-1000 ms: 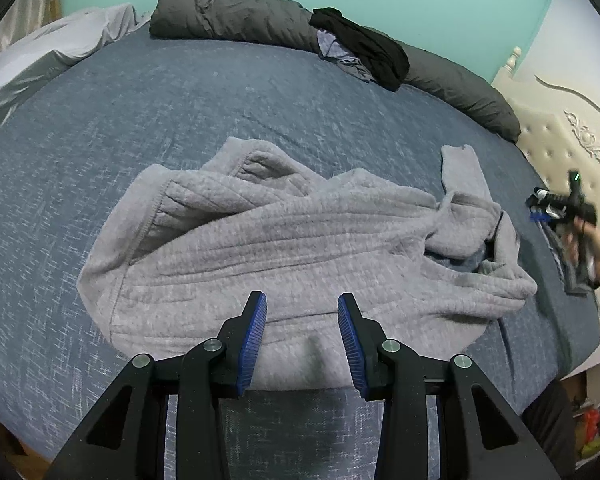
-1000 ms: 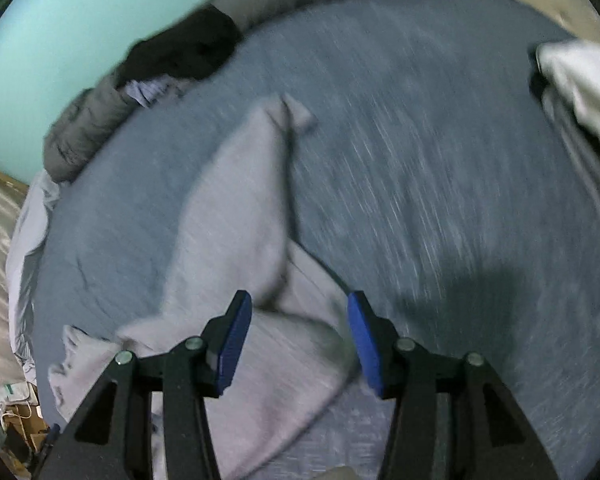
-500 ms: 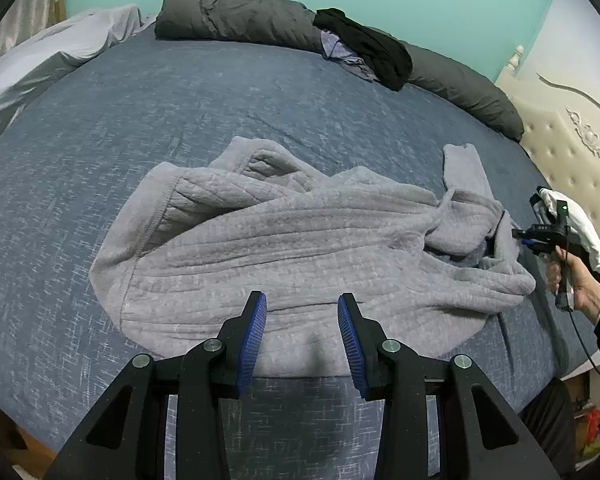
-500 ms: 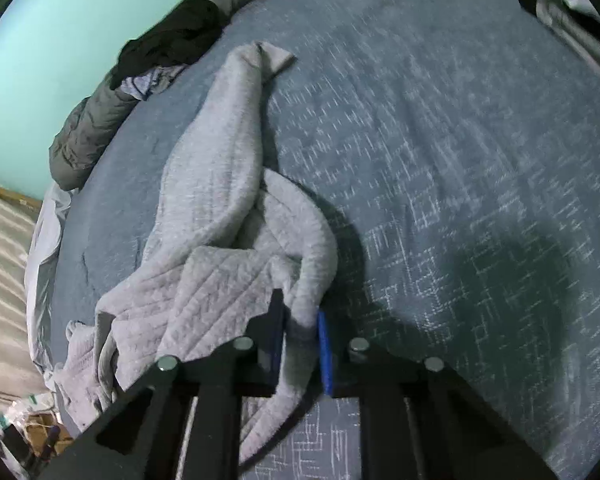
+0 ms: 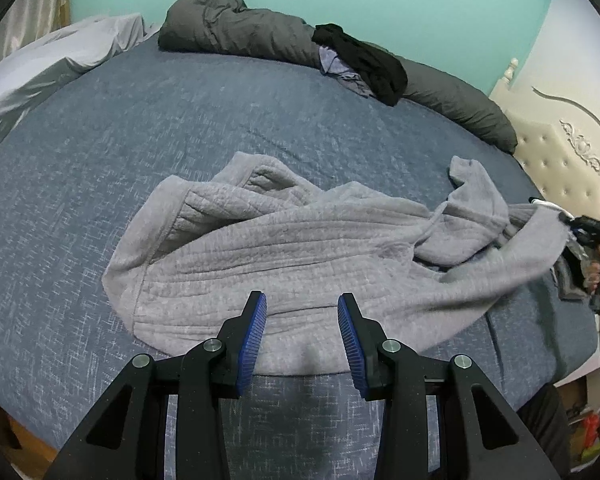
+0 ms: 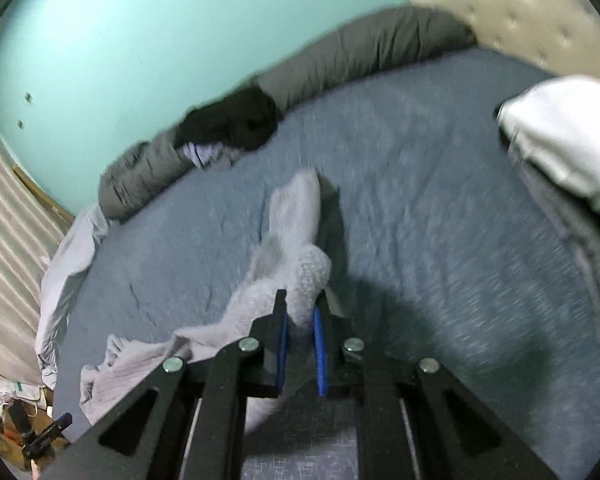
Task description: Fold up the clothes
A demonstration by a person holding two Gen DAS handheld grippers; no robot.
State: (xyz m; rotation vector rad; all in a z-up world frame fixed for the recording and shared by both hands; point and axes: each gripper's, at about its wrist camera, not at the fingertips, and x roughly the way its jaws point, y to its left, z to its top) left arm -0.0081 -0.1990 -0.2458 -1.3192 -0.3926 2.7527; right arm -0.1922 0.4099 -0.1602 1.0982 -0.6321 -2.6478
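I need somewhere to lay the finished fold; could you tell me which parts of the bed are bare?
Free: the blue bedspread between the grey sweater and the dark duvet roll. Crowded: the far edge, with black clothes, and the headboard side by the white pillow.

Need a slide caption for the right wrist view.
Right hand-held gripper shut on grey sweater, lifting it above the blue bedspread.

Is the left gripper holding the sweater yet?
No. The left gripper is open, its blue pads spread apart over the sweater's near hem with nothing between them.
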